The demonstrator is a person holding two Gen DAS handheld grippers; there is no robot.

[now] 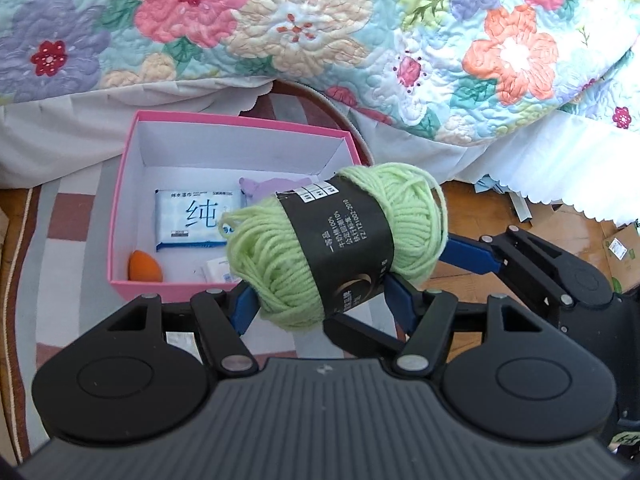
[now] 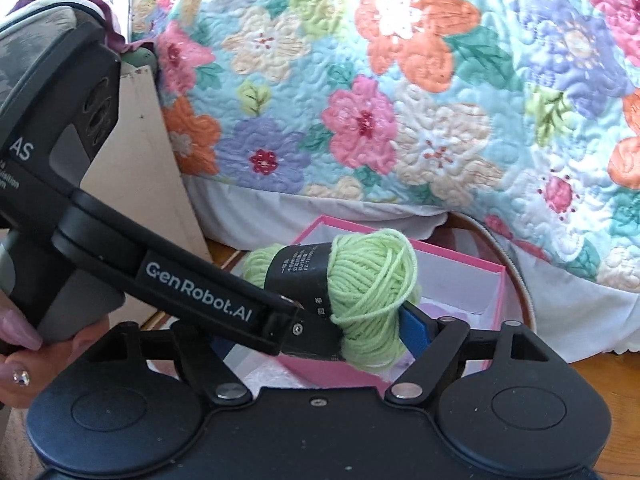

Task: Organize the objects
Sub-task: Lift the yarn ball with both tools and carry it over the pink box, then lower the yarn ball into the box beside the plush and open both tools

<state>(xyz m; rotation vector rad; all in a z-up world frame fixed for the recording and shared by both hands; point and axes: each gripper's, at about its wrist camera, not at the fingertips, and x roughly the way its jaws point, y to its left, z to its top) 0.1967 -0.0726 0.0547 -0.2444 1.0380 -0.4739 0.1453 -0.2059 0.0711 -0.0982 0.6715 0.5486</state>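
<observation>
A light green yarn skein (image 1: pixel 336 244) with a black paper band hangs in the air over the near edge of an open pink box (image 1: pixel 132 184). My left gripper (image 1: pixel 320 304) is shut on the skein, its blue pads at each side. My right gripper (image 2: pixel 316 328) also holds the same skein (image 2: pixel 368 284); one blue pad (image 2: pixel 416 326) presses its right side, and its arm reaches in from the right in the left wrist view (image 1: pixel 520 256). The box holds a white-blue wipes pack (image 1: pixel 196 220), an orange sponge (image 1: pixel 144 266), a lilac item and small packets.
A floral quilt (image 1: pixel 320 32) on a bed hangs just behind the box. The box sits on a striped rug (image 1: pixel 64 216). Cardboard scraps (image 1: pixel 616 248) lie on the wood floor at right. A beige board (image 2: pixel 148 184) leans at left in the right wrist view.
</observation>
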